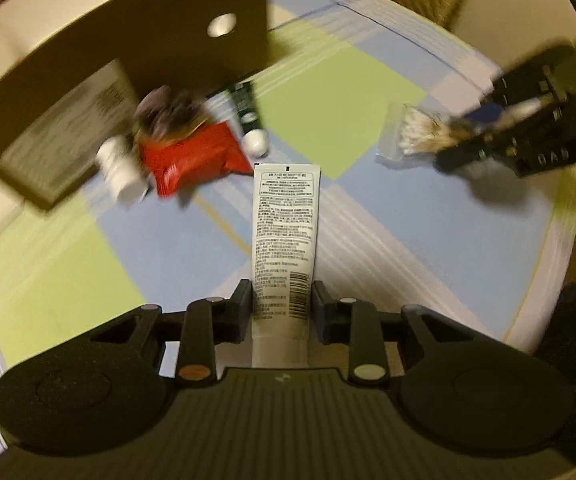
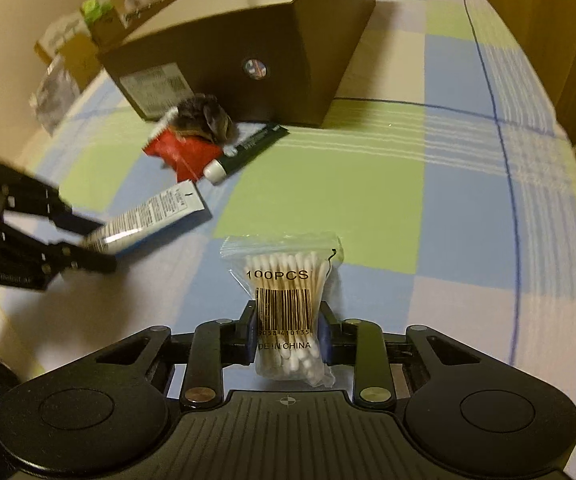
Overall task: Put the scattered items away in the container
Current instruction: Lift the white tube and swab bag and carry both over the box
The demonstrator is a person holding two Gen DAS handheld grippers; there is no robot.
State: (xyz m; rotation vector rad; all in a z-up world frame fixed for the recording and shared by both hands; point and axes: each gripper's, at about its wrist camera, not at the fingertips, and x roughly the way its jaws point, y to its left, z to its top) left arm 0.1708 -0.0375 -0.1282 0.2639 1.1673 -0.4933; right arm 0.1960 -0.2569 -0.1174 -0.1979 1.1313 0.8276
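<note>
Two pickups are in hand at once, and both look like the grasp stage of tidying. The left gripper (image 1: 282, 304) has its jaws clamped on the lower part of a white tube (image 1: 286, 224), which points away from the camera over the checked tablecloth (image 1: 348, 112); in the right wrist view the tube seems raised off the cloth, casting a shadow beneath it. The right gripper (image 2: 288, 332) is closed on a clear bag of cotton swabs (image 2: 286, 292), pinched across its barcode label, at the near edge of the table.

The container is, by my judgement, the brown cardboard box (image 2: 248, 40) standing toward the far edge of the cloth. Its top is not visible from either camera, so what it holds, if anything, cannot be told.

Still scattered against the box's near wall are a red packet (image 1: 192, 156), a dark fuzzy item (image 2: 204, 116) lying on it, a dark green tube (image 2: 248, 146) with a white cap, and a small white bottle (image 1: 118, 168) beside the packet.

The next move calls for lifting both items clear, carrying them above the box's rim and releasing them inside without knocking the pile at its base.
</note>
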